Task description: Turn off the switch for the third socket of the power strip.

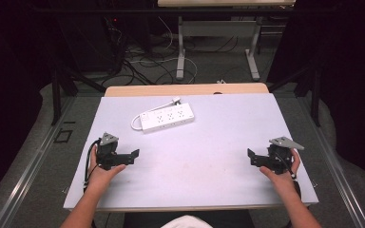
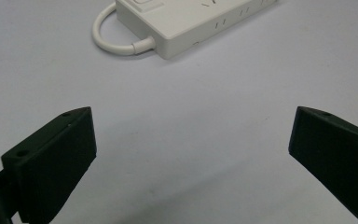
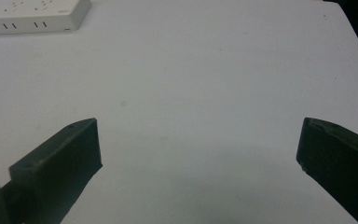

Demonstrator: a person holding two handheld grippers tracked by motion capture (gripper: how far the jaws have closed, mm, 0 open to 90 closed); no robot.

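A white power strip (image 1: 168, 118) lay flat on the table (image 1: 209, 142), well back toward the far edge and left of centre — its long side slanted, right end farther back. Its socket face was up, and a short white cord (image 1: 136, 124) looped from its left end.

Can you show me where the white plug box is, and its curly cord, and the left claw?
Power strip (image 1: 167, 118), high view, middle of its top face.
Cord (image 2: 103, 41), left gripper view, on the white loop at the strip's end.
Left claw (image 1: 134, 156), high view, midway between its open fingertips.
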